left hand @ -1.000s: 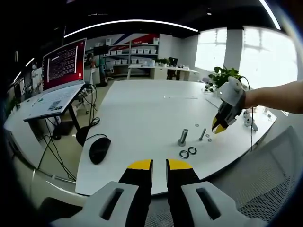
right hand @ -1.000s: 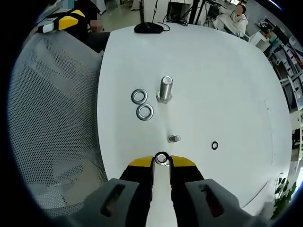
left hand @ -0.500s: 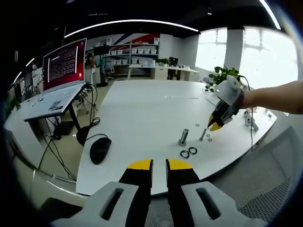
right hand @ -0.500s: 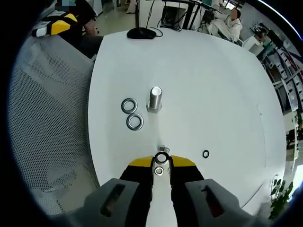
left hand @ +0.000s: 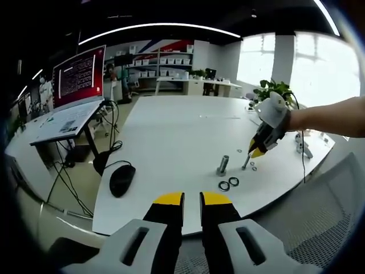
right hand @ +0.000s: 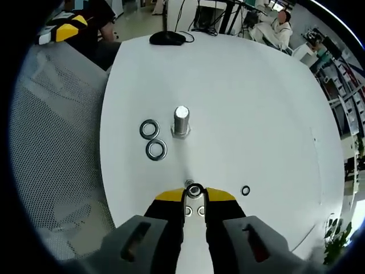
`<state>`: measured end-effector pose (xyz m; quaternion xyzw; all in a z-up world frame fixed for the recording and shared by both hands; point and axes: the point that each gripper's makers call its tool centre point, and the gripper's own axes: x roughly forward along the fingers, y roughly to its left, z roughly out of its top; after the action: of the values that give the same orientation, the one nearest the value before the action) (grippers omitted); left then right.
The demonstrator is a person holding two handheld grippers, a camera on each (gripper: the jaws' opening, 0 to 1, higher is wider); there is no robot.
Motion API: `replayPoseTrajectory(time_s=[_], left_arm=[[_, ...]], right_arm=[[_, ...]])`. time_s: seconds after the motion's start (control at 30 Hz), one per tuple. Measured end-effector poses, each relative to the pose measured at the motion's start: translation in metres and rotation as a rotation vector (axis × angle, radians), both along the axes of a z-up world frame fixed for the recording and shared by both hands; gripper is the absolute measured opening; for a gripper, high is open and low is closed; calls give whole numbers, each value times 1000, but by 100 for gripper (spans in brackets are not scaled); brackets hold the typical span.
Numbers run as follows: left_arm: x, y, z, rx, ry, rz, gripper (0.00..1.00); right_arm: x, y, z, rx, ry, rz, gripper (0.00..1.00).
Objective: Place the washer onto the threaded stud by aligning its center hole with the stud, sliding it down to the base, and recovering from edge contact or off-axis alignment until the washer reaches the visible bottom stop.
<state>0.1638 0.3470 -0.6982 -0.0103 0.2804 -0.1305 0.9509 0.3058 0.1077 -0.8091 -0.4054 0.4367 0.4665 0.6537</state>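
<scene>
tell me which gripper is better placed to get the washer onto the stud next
Right. The right gripper already holds a washer between its tips, just over the small stud. The left gripper is shut, empty and back off the table edge.

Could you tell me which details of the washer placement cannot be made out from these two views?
- Right gripper view: the washer sits between the tips of the right gripper, hiding the small stud beneath; whether its hole is over the stud cannot be told.
- Left gripper view: the right gripper is far off; the washer and stud are too small to resolve.
- Both views: threads on the large bolt are blurred.
- Left gripper: jaws near together, a slit between them, nothing seen held.
</scene>
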Motion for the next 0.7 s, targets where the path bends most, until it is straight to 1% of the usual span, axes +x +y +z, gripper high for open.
replayPoseTrajectory(time_s=[0.17,0.4,0.63,0.7], left_arm=[[0,0,-1,4,3,-3,8],[0,1,-1,5,6,2,8],[-1,2,-2,2,10,13,8],[-2,2,-3,5,19,12,8]], right_arm=[[-1,2,-3,-10,13,14,14],[-3,1,-15,-31,37,24,14],[-3,-1,-34,-48,63,27,14],[-3,-2,-39,-53,68,27,14]])
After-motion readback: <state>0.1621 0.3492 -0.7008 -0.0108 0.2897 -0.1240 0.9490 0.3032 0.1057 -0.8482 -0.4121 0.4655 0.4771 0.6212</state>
